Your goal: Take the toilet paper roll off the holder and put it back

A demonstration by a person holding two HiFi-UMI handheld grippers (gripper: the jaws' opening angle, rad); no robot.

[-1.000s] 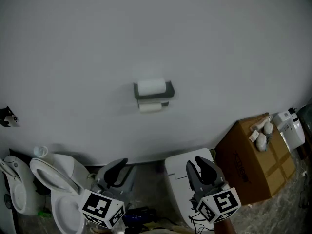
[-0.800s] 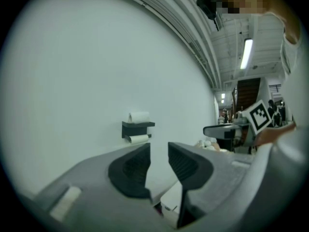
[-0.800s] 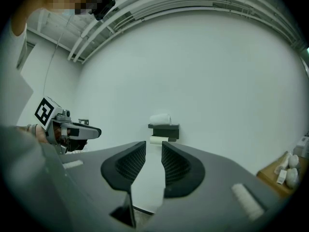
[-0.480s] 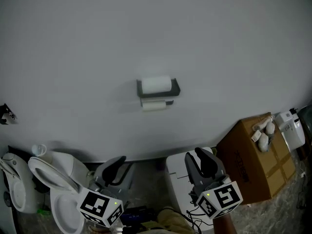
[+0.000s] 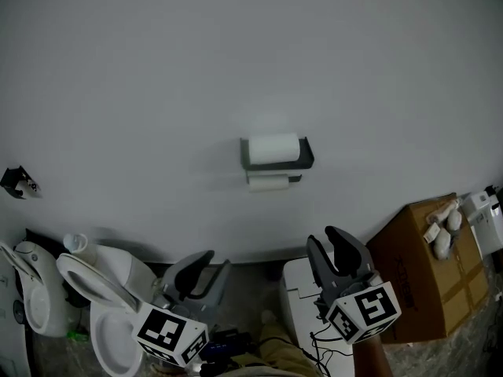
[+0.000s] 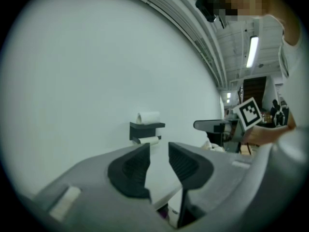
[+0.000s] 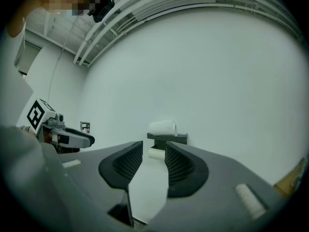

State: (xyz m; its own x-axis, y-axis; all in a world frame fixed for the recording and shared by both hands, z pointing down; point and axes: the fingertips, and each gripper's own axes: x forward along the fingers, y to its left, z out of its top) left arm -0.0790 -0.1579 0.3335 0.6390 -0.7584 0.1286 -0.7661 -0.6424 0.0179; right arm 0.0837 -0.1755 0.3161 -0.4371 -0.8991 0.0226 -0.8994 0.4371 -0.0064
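Wall (image 5: 236,53): plain pale grey.
Holder (image 5: 306,155): dark grey.
Toilet paper roll (image 5: 273,147) on top of the holder: white. Second roll (image 5: 269,183) beneath it: white.
Left claw (image 5: 214,261) and right claw (image 5: 324,238): grey bodies, black ribbed pads (image 7: 178,166).
Marker cubes (image 5: 169,336): white faces with black square patterns.
Cardboard box (image 5: 420,277): brown.
Toilet (image 5: 110,285): white.
Floor (image 5: 471,344): mottled grey-brown.

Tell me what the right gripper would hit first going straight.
Probably the lower paper roll under the holder; nothing nearer shows, depth unclear. The right gripper, jaws empty, has just been opening.
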